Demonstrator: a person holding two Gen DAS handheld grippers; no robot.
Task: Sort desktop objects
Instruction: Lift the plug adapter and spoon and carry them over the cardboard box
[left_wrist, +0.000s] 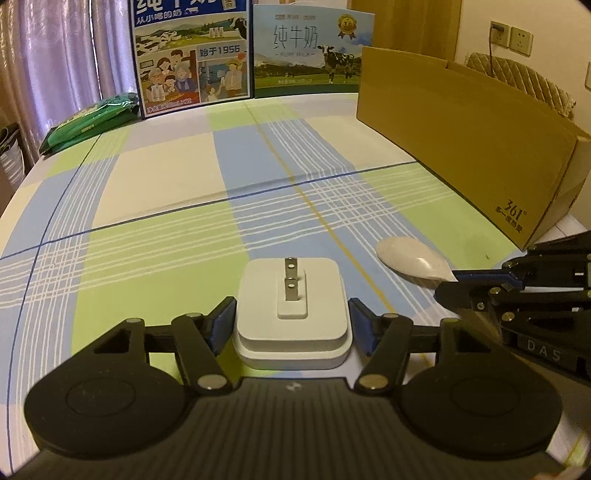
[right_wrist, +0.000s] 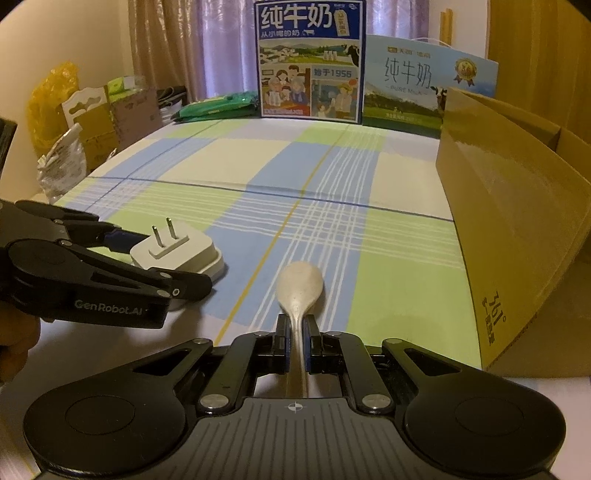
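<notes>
Left gripper (left_wrist: 292, 325) is bracketing the white plug adapter (left_wrist: 291, 314) at lower centre, blue pads touching its sides, prongs facing away. Right gripper (right_wrist: 294, 345) is pinching the spoon (right_wrist: 300, 286) by its handle, bowl lying forward on the checked tablecloth (right_wrist: 184, 166). Right view alone is showing clutter at the left edge; left view is showing wall sockets (left_wrist: 511, 36) upper right. Cardboard box (left_wrist: 461, 147) is sitting at right.
</notes>
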